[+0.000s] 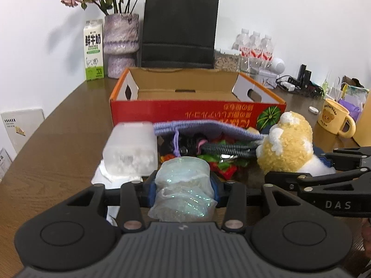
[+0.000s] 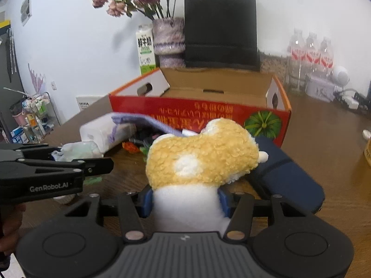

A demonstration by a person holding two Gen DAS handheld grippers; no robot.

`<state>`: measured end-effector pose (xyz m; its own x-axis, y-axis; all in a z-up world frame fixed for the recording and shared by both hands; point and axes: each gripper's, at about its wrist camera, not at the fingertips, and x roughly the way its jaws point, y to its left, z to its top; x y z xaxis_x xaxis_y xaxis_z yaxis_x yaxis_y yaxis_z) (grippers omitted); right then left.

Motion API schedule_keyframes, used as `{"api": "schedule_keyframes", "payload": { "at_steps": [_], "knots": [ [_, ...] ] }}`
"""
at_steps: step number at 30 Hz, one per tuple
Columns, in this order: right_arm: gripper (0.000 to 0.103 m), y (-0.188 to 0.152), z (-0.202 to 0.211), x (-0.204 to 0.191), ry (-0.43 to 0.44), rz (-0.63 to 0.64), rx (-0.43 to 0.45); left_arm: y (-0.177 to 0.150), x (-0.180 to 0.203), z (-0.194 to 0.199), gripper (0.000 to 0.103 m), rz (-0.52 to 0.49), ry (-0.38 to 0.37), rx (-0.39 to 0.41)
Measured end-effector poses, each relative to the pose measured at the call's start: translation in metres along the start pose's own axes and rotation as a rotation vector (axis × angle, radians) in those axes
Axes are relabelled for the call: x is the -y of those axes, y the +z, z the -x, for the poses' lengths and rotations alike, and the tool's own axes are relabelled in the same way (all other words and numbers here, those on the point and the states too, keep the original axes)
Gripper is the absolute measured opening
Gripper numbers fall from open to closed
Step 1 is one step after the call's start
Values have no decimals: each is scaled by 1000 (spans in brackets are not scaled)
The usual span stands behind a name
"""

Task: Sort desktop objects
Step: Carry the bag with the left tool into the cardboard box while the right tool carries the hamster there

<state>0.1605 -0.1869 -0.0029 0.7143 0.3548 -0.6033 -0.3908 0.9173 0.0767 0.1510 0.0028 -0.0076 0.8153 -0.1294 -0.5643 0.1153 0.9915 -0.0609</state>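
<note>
Presently both grippers are loaded, and the step in hand is judged to be the carry of two picked items toward the red cardboard box (image 1: 197, 113), which stands open at the far side of the clutter on the brown table (image 1: 58, 143)

Left gripper (image 1: 183, 185): jaws closed on a pale, glittery mesh pouch (image 1: 183, 178), pinched between the blue pads. The pouch bulges above and below the grip line, so it is soft and compressible. Whether it is clear of the table cannot be told from this view.

Right gripper (image 2: 185, 199): jaws closed on the white lower body of a yellow plush toy (image 2: 201, 155). The toy's yellow bulk leans forward beyond the fingers, over a dark blue case (image 2: 287, 176) lying on the table just beside it.

Remaining items: a translucent plastic container (image 1: 129, 148), a lavender woven pouch (image 1: 204, 127) and a tangle of small coloured objects (image 1: 218, 162) lie between the grippers and the box, close against its near wall. The visible part of the box interior looks empty.

Bystanders: a yellow mug (image 1: 334, 118) stands to the right of the box; a milk carton (image 1: 94, 51), a vase (image 1: 120, 46) and a black paper bag (image 1: 178, 30) stand behind it.

Next move, by judgement: each load must rise above the near wall of the box, travel forward over the clutter without snagging it, and be released inside. Both items are soft and may sag or catch on the rim
</note>
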Motion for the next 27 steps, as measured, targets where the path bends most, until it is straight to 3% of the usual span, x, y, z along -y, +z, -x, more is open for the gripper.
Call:
{"api": "schedule_keyframes", "payload": {
  "at_steps": [7,17,23,27],
  "knots": [
    [52,26,19,1,-6,43,82,28,-2,13,43,-20,-8,68],
    [52,98,10,30,-55,70,211,117,-5,-1,43,-48,19,198],
    [52,158,-35,54,-68,32,176,175,-11,-52,43,-23,37,146],
    [52,188,-83,70,-71,-5,97,197,-15,-104,42,-17,111,74]
  ]
}}
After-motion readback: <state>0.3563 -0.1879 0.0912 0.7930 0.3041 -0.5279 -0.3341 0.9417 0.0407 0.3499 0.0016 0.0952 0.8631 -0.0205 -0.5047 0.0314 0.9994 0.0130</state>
